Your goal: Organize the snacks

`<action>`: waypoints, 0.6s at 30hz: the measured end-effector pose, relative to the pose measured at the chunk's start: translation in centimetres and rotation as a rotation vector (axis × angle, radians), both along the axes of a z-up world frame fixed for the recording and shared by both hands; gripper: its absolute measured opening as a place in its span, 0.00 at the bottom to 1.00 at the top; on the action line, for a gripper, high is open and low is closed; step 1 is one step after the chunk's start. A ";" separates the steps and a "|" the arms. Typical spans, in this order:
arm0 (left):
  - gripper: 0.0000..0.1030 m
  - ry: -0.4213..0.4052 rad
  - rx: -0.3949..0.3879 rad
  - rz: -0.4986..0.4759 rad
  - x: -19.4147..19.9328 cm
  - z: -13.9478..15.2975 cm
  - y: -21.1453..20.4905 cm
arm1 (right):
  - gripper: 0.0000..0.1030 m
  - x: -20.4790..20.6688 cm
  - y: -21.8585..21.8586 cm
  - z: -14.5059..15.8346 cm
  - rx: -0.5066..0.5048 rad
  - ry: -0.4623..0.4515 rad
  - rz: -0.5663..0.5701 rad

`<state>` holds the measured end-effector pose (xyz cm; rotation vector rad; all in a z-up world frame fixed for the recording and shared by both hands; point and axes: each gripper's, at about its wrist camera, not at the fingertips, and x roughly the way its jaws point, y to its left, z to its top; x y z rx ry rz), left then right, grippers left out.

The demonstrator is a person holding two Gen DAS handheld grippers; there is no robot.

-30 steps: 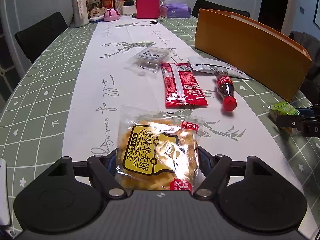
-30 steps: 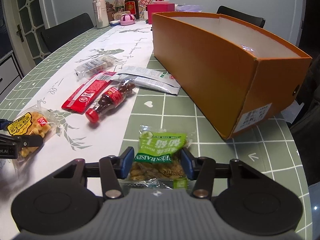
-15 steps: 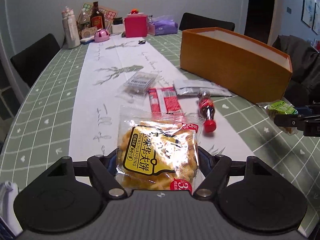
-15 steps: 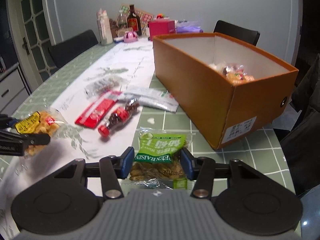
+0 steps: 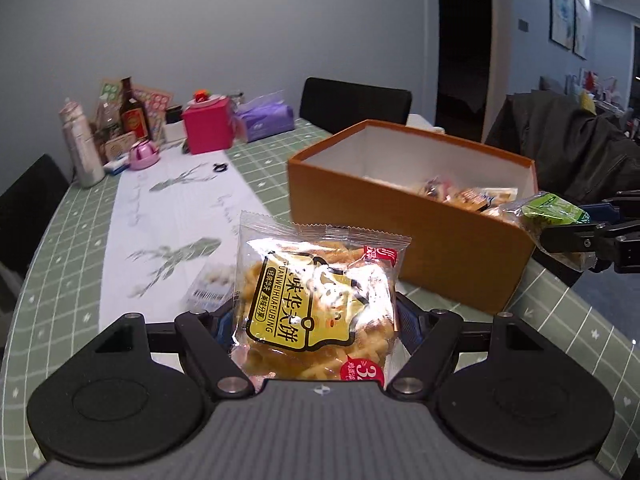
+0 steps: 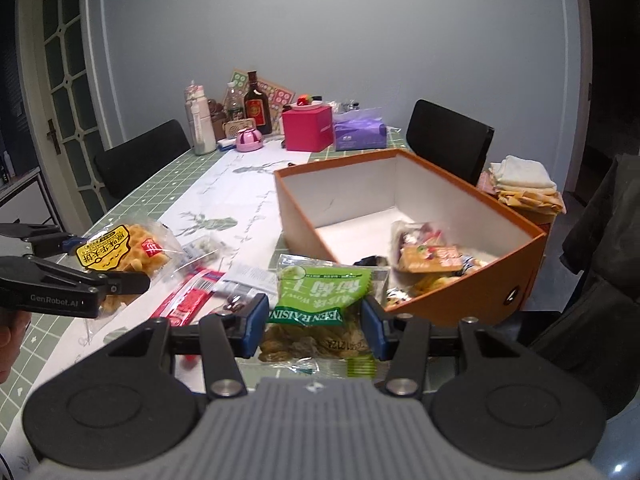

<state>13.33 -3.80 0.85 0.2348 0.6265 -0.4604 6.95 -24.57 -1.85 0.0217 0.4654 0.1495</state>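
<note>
Two grippers: each holds one snack above the tabletop (image 5: 60,248)
Left gripper (image 5: 316,320): jaws clamp waffle-biscuit packet (image 5: 316,304)
Right gripper (image 6: 314,320): jaws clamp green raisin bag (image 6: 320,304)
Orange box (image 6: 472,300): beyond, open, snacks inside
Red packet (image 6: 188,300): on tabletop

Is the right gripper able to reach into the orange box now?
Probably yes. The right gripper, shut on the raisin bag, is raised near the open top of the orange box. Nothing covers the box, and the snacks inside leave bare floor.
</note>
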 end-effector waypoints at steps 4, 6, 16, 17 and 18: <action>0.84 -0.017 0.015 -0.061 1.5 0.5 -2.5 | 0.48 0.6 -1.4 0.8 -0.017 -0.012 -0.022; 0.84 -0.026 0.018 -0.088 2.3 0.9 -3.7 | 0.48 0.9 -2.0 1.1 -0.024 -0.015 -0.034; 0.84 -0.006 -0.025 -0.165 8.0 2.9 -8.2 | 0.48 5.3 -5.1 3.2 -0.031 0.002 -0.057; 0.84 -0.006 -0.022 -0.171 8.6 3.1 -8.6 | 0.48 5.9 -5.3 3.3 -0.033 0.007 -0.055; 0.84 -0.004 -0.016 -0.176 9.1 3.2 -9.0 | 0.48 6.5 -5.4 3.5 -0.036 0.012 -0.052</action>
